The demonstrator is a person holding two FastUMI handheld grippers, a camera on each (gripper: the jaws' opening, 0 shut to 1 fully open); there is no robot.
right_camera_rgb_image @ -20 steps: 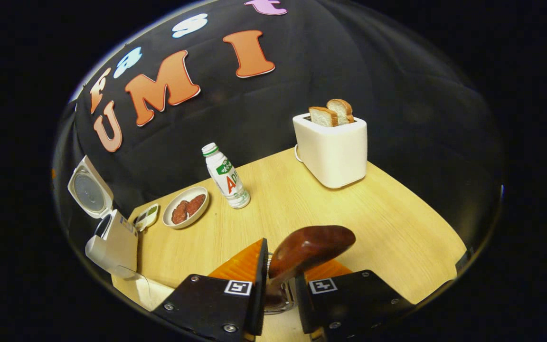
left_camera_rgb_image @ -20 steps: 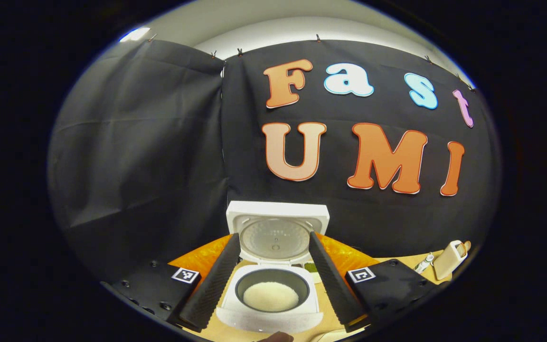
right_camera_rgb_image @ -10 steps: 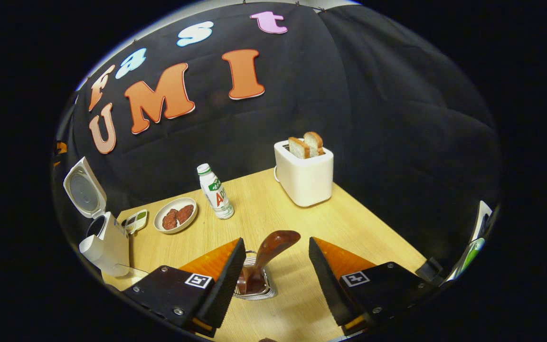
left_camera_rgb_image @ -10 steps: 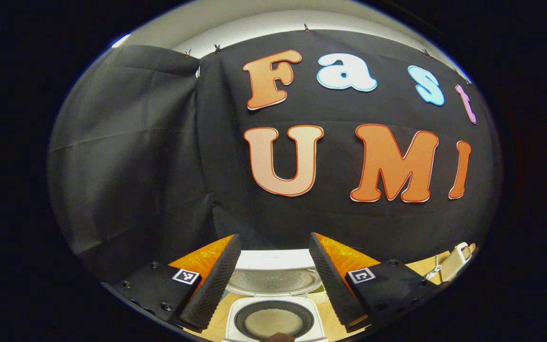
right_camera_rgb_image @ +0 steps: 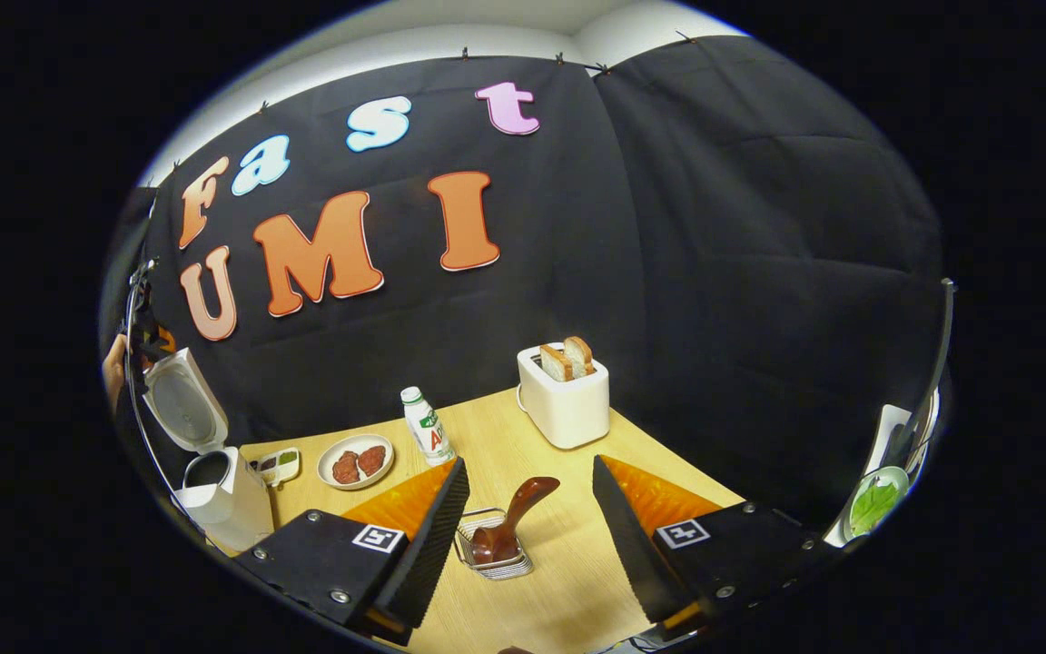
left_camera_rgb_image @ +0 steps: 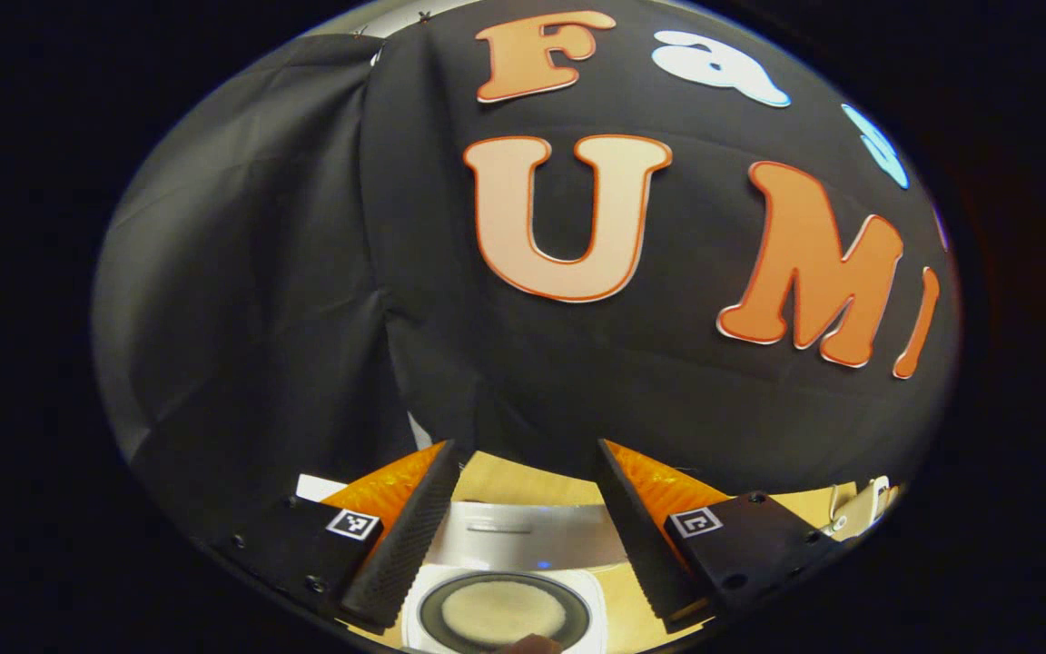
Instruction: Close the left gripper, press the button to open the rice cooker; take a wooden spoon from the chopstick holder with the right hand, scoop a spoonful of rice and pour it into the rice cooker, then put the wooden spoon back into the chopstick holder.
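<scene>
Fingers of both grippers (left_camera_rgb_image: pixel 523 522) (right_camera_rgb_image: pixel 523 536) spread, one wooden spoon (right_camera_rgb_image: pixel 509 522), two toast slices (right_camera_rgb_image: pixel 567 358).

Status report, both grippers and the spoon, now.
Left gripper open, above the open rice cooker. Right gripper open, holding nothing. Wooden spoon standing in the chopstick holder. Nothing in the way.

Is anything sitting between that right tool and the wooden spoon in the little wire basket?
Nothing visible does. In the right gripper view the right tool is open, and the wooden spoon leans in the chopstick holder straight ahead between its fingers, with bare table around it. The bottle and toaster stand farther back.
</scene>
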